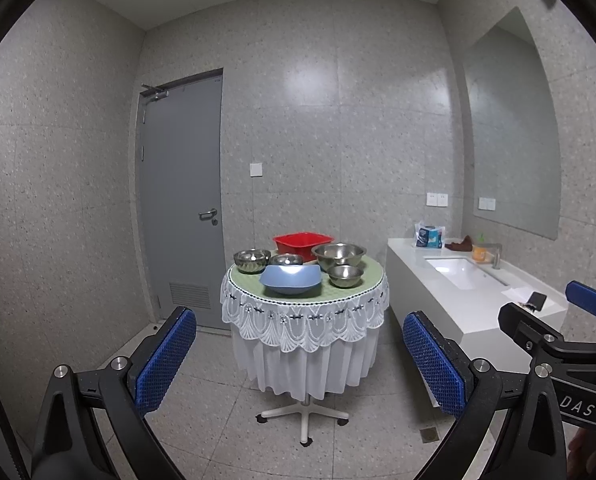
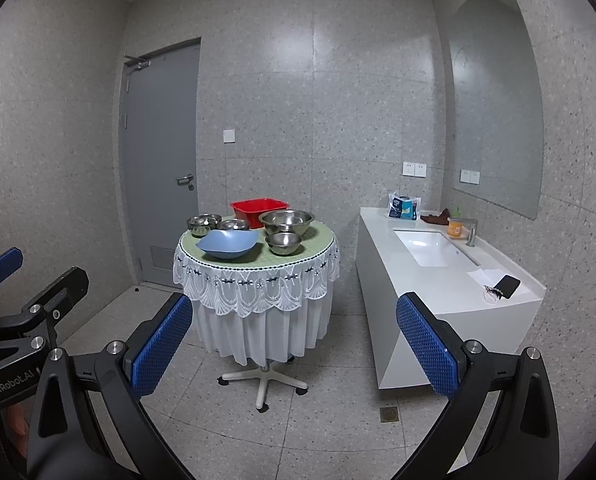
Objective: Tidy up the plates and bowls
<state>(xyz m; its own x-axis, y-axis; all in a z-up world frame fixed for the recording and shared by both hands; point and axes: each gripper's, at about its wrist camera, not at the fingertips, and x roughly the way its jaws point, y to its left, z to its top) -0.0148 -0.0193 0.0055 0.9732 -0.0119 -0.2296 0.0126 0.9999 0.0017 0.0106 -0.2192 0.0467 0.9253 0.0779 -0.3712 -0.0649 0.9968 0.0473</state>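
ahead, left to right: your left gripper (image 1: 299, 364) and right gripper (image 2: 294, 346) both gape, released and empty, well short of the round table (image 1: 371, 276). steel bowls (image 1: 252, 260) sit left, the blue bowl (image 1: 290, 279) nearest, mouth up, long axis crosswise; neither arm looks nearer.

Speckled grey tile walls, grey door (image 1: 180, 200), white vanity (image 2: 437, 280) — mirror (image 2: 493, 112) above.
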